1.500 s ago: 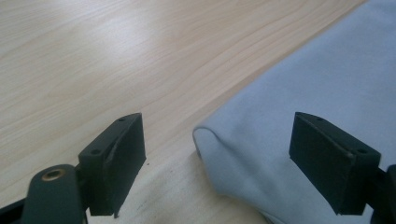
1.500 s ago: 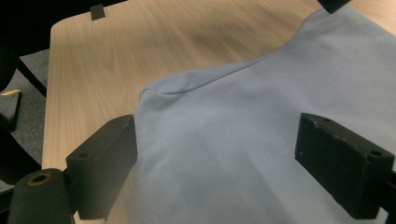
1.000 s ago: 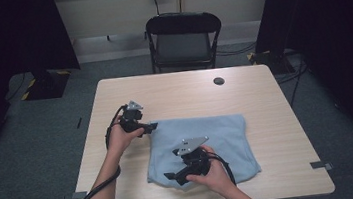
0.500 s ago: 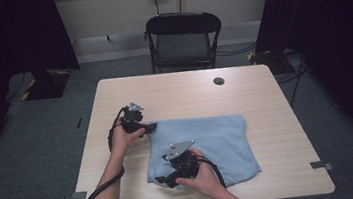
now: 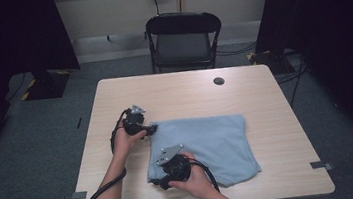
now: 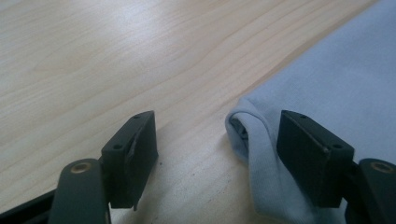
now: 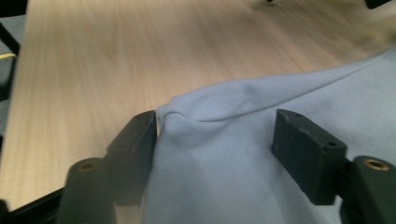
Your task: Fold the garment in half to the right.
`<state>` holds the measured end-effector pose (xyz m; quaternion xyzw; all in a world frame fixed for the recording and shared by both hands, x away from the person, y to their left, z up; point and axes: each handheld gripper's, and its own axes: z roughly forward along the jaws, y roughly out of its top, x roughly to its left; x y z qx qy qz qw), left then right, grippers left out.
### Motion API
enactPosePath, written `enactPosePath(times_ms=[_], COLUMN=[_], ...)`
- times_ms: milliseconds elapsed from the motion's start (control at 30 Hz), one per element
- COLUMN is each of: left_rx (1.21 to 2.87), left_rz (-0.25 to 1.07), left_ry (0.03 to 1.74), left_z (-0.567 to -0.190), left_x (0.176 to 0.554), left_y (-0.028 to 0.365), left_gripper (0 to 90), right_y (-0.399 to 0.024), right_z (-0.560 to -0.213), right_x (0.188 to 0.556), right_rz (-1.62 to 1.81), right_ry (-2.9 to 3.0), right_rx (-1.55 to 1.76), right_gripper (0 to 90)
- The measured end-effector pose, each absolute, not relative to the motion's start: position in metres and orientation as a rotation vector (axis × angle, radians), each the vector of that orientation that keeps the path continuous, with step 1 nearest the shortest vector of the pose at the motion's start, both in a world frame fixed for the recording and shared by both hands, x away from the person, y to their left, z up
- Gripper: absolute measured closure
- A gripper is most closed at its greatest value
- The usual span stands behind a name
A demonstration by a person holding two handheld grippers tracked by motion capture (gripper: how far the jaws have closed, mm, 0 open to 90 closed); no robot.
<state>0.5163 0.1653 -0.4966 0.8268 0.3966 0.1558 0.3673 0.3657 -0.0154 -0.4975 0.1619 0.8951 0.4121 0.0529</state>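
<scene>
Light-blue cloth (image 5: 210, 146) at table (image 5: 277, 118) centre, left gripper (image 5: 153, 128) at its 10 o'clock corner, right gripper (image 5: 157, 185) at 7 o'clock corner, both jaws apart and just been closing, cloth between, unclamped

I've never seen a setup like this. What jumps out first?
A folded light blue cloth lies on the wooden table, toward the near side. A person works at its left edge with two tools: the left hand-held gripper at the far corner, the right hand-held gripper at the near corner. Both have just been closing, cloth between the jaws. Behind the table stands a black folding chair.
</scene>
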Motion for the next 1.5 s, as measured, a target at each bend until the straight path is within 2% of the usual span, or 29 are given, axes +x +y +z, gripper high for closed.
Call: enactPosePath(times_ms=[333, 433, 467, 500, 533, 667, 800, 1267, 1500], left_rx=[2.101, 2.103, 2.101, 2.101, 2.103, 2.111, 2.112, 2.111, 2.124], left_rz=[0.428, 0.422, 0.423, 0.423, 0.414, 0.395, 0.386, 0.342, 0.383], left_ry=[0.979, 0.962, 0.958, 0.958, 0.946, 0.895, 0.886, 0.853, 0.832], left_z=[-0.5, -0.5, -0.5, -0.5, -0.5, -0.5, -0.5, -0.5, -0.5], left_x=[0.513, 0.511, 0.511, 0.511, 0.511, 0.508, 0.508, 0.506, 0.502], left_y=[0.166, 0.166, 0.166, 0.166, 0.166, 0.167, 0.167, 0.168, 0.164], left_gripper=[30.8, 35.7, 36.8, 38.1, 41.3, 50.4, 54.4, 75.9, 81.5], right_y=[-0.016, -0.016, -0.016, -0.016, -0.016, -0.016, -0.016, -0.015, -0.015], right_z=[-0.5, -0.5, -0.5, -0.5, -0.5, -0.5, -0.5, -0.5, -0.5], right_x=[0.359, 0.357, 0.357, 0.357, 0.356, 0.356, 0.355, 0.354, 0.353], right_rz=[1.228, 1.228, 1.227, 1.227, 1.225, 1.222, 1.209, 1.2, 1.194], right_ry=[2.647, 2.642, 2.636, 2.636, 2.63, 2.62, 2.602, 2.582, 2.576], right_rx=[0.504, 0.498, 0.499, 0.499, 0.497, 0.522, 0.53, 0.565, 0.566], right_gripper=[48.9, 54.1, 58.5, 58.5, 62.7, 68.0, 73.1, 80.4, 81.1])
